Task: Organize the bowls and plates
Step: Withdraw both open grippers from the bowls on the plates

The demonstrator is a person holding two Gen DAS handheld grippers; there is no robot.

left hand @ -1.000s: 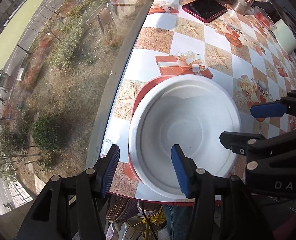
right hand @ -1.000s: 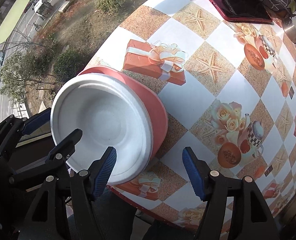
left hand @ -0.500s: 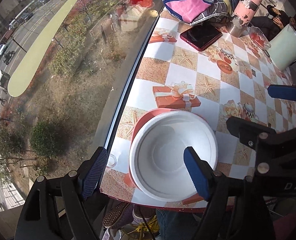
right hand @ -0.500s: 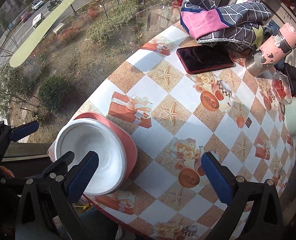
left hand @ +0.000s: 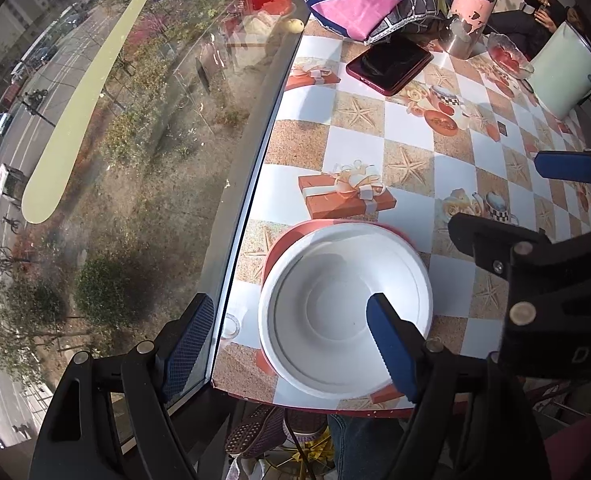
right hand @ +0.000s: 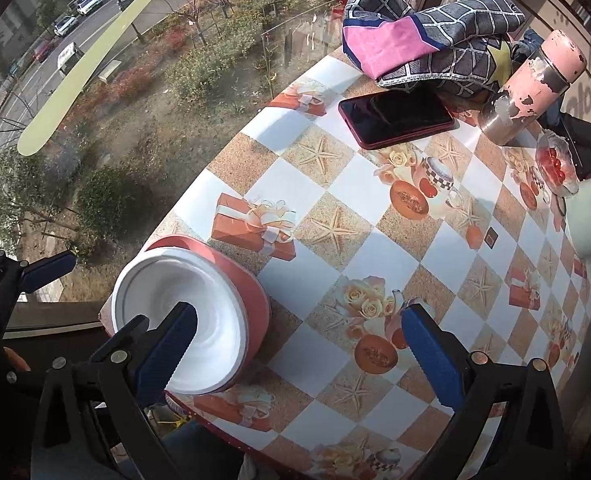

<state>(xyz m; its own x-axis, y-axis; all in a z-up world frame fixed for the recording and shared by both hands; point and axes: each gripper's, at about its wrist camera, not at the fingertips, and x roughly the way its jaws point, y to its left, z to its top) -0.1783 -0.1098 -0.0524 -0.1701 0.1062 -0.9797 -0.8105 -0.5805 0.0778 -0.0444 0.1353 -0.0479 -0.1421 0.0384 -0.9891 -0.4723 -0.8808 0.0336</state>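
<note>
White round foam bowl (left hand: 345, 306) sits nested in smooth red plate (left hand: 281, 246).

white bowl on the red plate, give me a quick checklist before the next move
1. White bowl nested in red plate: ok.
2. Left gripper open, nothing between its pads: ok.
3. Right gripper open and empty: ok.
4. Stack clear of the table edge: not ok, it sits at the near corner.
5. Phone and flask well away from the stack: ok.
6. More plates or bowls to sort: cannot tell, none in view.
</note>
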